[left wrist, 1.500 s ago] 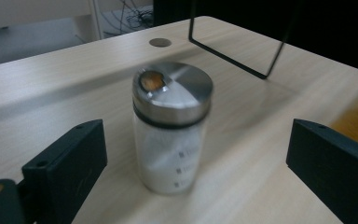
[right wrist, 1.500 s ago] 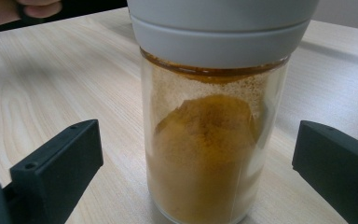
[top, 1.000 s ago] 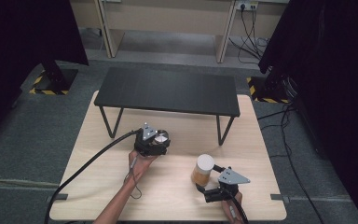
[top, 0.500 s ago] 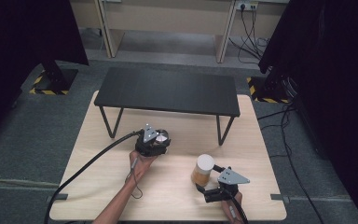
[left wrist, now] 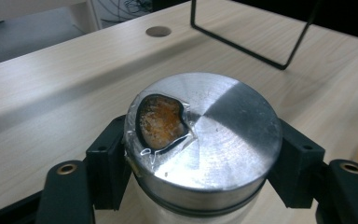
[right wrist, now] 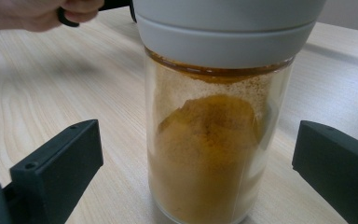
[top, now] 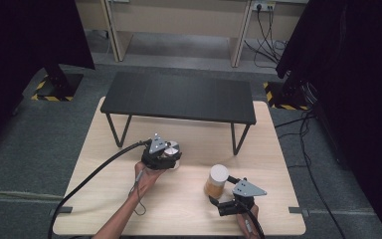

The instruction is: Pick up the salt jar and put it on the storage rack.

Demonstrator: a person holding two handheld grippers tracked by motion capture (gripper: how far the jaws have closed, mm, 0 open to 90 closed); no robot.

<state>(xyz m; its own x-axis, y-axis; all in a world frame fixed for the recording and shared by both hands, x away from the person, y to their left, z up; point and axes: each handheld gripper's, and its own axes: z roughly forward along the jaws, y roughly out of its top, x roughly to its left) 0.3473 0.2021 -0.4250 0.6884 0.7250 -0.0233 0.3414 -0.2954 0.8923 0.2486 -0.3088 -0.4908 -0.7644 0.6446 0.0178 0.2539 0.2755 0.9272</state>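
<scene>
The left tongs (top: pixel 171 155) are clamped on a small jar (left wrist: pixel 200 140), one black jaw pressed to each side just under its lid (left wrist: pixel 223 126); the jaws have just been closing onto it. The lid is round, brushed metal, and a torn patch of clear film on it frames a kidney-shaped opening with rusty orange residue inside. The jar stands upright on the table (top: pixel 189 199), its long axis vertical, lid facing up, at the centre-left of the table, just in front of the black bench (top: pixel 179 94).

The second jar (top: pixel 216 180) stands well apart from it, nearer the right front. It is a tall clear glass cylinder with a pale grey cap (right wrist: pixel 228 23), filled most of the way with orange-yellow powder that also dusts the glass above the heap. It too is upright, cap on top.

The right tongs (top: pixel 218 190) stand wide open, a jaw on either side of that jar with clear gaps, holding nothing. The left hand (right wrist: pixel 42 14) shows beyond it.
</scene>
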